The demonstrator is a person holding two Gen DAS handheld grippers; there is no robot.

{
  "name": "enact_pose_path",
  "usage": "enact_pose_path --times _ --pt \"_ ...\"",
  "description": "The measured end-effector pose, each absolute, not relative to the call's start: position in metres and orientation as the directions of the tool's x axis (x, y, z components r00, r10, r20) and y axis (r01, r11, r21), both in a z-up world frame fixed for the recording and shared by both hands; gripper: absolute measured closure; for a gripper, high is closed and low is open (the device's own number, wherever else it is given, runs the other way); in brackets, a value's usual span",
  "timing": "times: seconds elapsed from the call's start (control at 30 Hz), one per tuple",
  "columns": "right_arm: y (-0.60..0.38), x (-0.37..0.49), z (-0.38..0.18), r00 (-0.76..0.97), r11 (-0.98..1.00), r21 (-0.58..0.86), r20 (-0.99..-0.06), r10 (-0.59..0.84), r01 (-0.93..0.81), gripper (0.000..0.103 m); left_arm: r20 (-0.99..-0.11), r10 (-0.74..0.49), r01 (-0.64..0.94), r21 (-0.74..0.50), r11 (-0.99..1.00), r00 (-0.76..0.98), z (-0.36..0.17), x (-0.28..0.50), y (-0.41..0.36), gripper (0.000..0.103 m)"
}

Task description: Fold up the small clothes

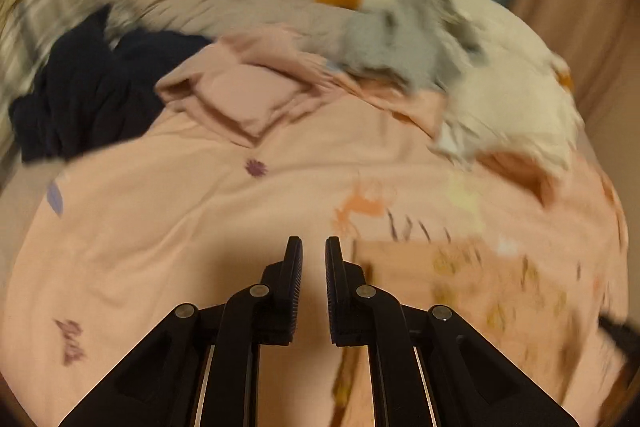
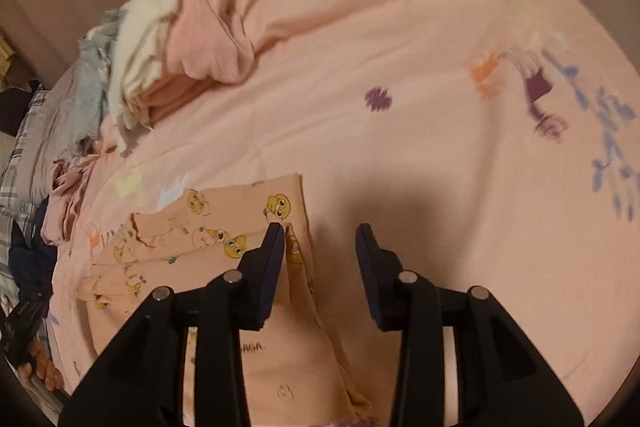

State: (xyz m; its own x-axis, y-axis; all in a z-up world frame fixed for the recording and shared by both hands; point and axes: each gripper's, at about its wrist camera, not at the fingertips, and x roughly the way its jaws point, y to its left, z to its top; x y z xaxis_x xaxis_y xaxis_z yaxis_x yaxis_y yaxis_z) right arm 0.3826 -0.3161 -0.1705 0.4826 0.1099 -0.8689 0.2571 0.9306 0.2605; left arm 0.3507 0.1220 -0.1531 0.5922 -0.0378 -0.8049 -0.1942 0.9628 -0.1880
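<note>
A small peach garment with yellow cartoon prints (image 2: 224, 227) lies partly folded on the pink bedspread (image 2: 400, 147). My right gripper (image 2: 320, 233) is open just above its right edge; the left finger (image 2: 272, 251) touches the cloth and nothing is held. The same garment shows blurred in the left wrist view (image 1: 480, 279), to the right of my left gripper (image 1: 313, 247). That gripper's jaws stand a narrow gap apart over the bedspread (image 1: 200, 227), with nothing between them.
A folded pink cloth (image 1: 240, 99), a dark navy garment (image 1: 88, 87) and a white goose plush (image 1: 480, 59) with a grey cloth lie at the far side. A pile of pink and cream clothes (image 2: 180, 39) is at the far left in the right wrist view.
</note>
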Motion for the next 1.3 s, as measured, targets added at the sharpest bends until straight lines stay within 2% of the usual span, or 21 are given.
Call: enact_pose_path --times 0.03,0.07,0.13,0.2,0.27,0.33,0.43,0.5,0.53,0.57,0.63,0.67,0.7,0.77,0.9,0.97,1.03,1.13,1.3 --pt "-0.310 0.376 -0.167 0.481 0.931 0.294 -0.862 0.161 0.215 0.081 -0.813 -0.081 -0.161 -0.210 0.964 0.577 -0.155 0.348 0.116 0.097" --pt "-0.305 0.372 -0.170 0.470 0.928 0.315 -0.861 0.193 0.197 0.086 -0.826 -0.132 -0.127 -0.238 0.963 0.548 -0.161 0.347 0.108 0.097" --pt "-0.282 0.363 -0.184 0.396 0.929 0.327 -0.887 0.238 0.172 0.087 -0.861 -0.215 -0.067 -0.276 0.959 0.461 -0.184 0.344 0.081 0.097" --pt "-0.262 0.362 -0.205 0.328 0.931 0.335 -0.904 0.274 0.146 0.090 -0.883 -0.232 -0.024 -0.264 0.964 0.408 -0.207 0.349 0.055 0.097" --pt "-0.243 0.371 -0.233 0.254 0.929 0.337 -0.922 0.292 0.153 0.091 -0.911 -0.191 -0.023 -0.214 0.977 0.367 -0.224 0.365 0.032 0.097" --pt "-0.236 0.390 -0.241 0.271 0.939 0.291 -0.933 0.237 0.181 0.093 -0.915 -0.131 -0.060 -0.166 0.984 0.381 -0.235 0.385 0.021 0.097" --pt "-0.230 0.442 -0.227 0.348 0.965 0.169 -0.933 0.091 0.202 0.093 -0.899 -0.068 -0.154 -0.148 0.977 0.433 -0.218 0.429 0.017 0.097" --pt "-0.238 0.467 -0.213 0.378 0.950 0.154 -0.925 0.042 0.272 0.092 -0.878 -0.033 -0.182 -0.135 0.974 0.477 -0.198 0.442 0.021 0.097" --pt "-0.246 0.473 -0.202 0.399 0.937 0.191 -0.915 0.062 0.293 0.088 -0.861 -0.013 -0.193 -0.129 0.973 0.509 -0.183 0.442 0.027 0.097" --pt "-0.254 0.470 -0.190 0.436 0.923 0.250 -0.894 0.104 0.293 0.089 -0.841 -0.021 -0.188 -0.145 0.971 0.540 -0.173 0.435 0.032 0.097" --pt "-0.264 0.453 -0.172 0.495 0.913 0.324 -0.853 0.168 0.247 0.087 -0.804 -0.076 -0.143 -0.197 0.970 0.590 -0.157 0.414 0.046 0.092" --pt "-0.269 0.439 -0.163 0.506 0.920 0.327 -0.843 0.180 0.217 0.080 -0.802 -0.104 -0.122 -0.215 0.969 0.588 -0.155 0.405 0.051 0.076" --pt "-0.269 0.430 -0.161 0.510 0.923 0.325 -0.841 0.182 0.206 0.074 -0.809 -0.135 -0.106 -0.237 0.966 0.572 -0.154 0.395 0.057 0.051" --pt "-0.279 0.393 -0.155 0.502 0.926 0.327 -0.843 0.195 0.190 0.046 -0.819 -0.217 -0.104 -0.317 0.943 0.531 -0.159 0.372 0.073 0.036" --pt "-0.299 0.327 -0.169 0.477 0.899 0.386 -0.842 0.251 0.208 0.042 -0.789 -0.375 -0.220 -0.526 0.821 0.486 -0.179 0.317 0.104 0.035" --pt "-0.302 0.301 -0.187 0.443 0.850 0.460 -0.838 0.320 0.256 0.034 -0.728 -0.493 -0.253 -0.651 0.716 0.477 -0.195 0.281 0.116 0.028" --pt "-0.303 0.276 -0.208 0.413 0.771 0.561 -0.805 0.425 0.301 0.034 -0.693 -0.564 -0.267 -0.707 0.655 0.449 -0.211 0.262 0.113 0.023" --pt "-0.294 0.263 -0.240 0.357 0.692 0.626 -0.777 0.518 0.359 0.034 -0.680 -0.620 -0.275 -0.729 0.627 0.391 -0.226 0.247 0.098 0.023" --pt "-0.285 0.258 -0.261 0.373 0.641 0.656 -0.754 0.540 0.399 0.034 -0.663 -0.662 -0.315 -0.749 0.584 0.349 -0.254 0.257 0.080 0.023"
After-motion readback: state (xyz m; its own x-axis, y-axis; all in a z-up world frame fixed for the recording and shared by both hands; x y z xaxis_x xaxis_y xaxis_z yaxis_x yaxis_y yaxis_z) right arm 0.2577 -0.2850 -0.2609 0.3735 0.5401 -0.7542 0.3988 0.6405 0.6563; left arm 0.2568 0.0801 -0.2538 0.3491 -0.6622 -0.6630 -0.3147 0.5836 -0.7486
